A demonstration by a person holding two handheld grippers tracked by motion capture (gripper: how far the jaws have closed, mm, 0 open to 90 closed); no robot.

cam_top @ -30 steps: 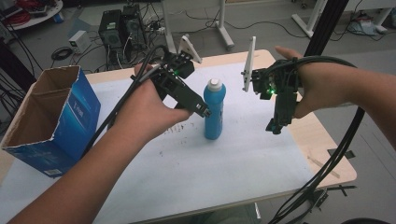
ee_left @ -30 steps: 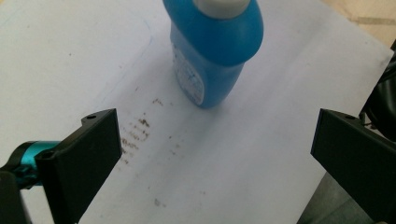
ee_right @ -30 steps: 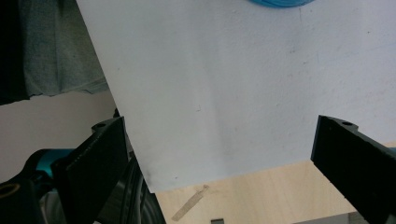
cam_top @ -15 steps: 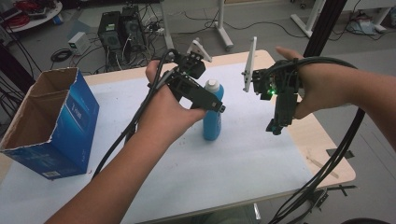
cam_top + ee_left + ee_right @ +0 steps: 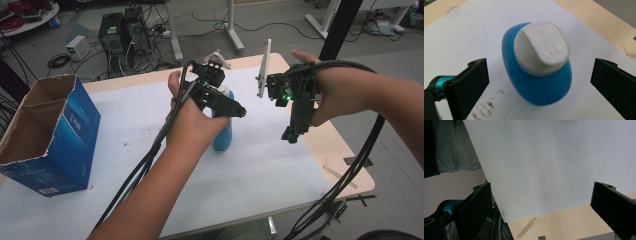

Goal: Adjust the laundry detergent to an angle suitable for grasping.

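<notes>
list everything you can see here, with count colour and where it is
bottle: 1, blue with white cap, upright mid-table, between the left gripper's jaws, untouched
box: 1, blue cardboard, open top, left end of table
table: 1, light wood under a white sheet
computer towers: 2, black, on the floor beyond the table
left gripper: 1, black, open, over the bottle
right gripper: 1, black, open, jaws down above the table's right side
hands: 2, one on each gripper

Bottle [image 5: 537, 75] stands free between spread left tongs [image 5: 537, 82]; box [image 5: 47, 135] well apart.
</notes>
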